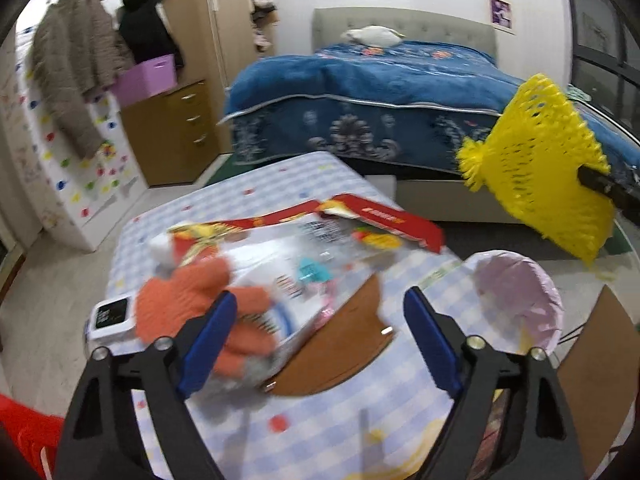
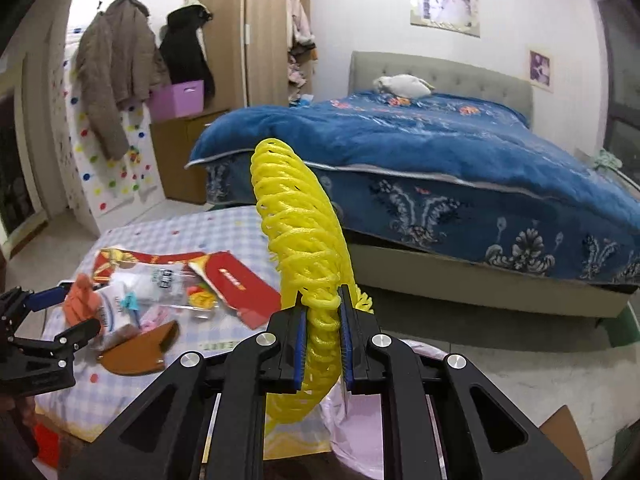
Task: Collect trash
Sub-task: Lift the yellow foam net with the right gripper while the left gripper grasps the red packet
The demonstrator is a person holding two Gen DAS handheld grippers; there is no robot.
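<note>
1. The right gripper [image 2: 323, 340] pinches a yellow foam net [image 2: 304, 240] between its blue pads; the net rises upright from the jaws and curves over the pink-lined bin [image 2: 360, 432] just below it; in the left wrist view the same net [image 1: 536, 168] hangs in the air above the bin [image 1: 520, 300], beyond the right edge of the table.
2. The left gripper [image 1: 320, 340] is spread wide with nothing between its fingers; it hovers over the near part of the checked tablecloth [image 1: 320, 420]; in the right wrist view it [image 2: 60, 312] shows at the table's left edge.
3. A pile of trash lies toward the left side of the table: an orange foam net [image 1: 180, 304] under the left finger, touching a clear plastic wrapper [image 1: 280, 264]; a red card package [image 1: 380, 216] lies behind it toward the far edge; a brown cardboard piece [image 1: 340, 344] lies nearest the centre.
4. A small white box [image 1: 110, 316] sits at the left edge, just beside the orange net.
5. A bed with a blue quilt [image 2: 440, 152] stands behind the table.
</note>
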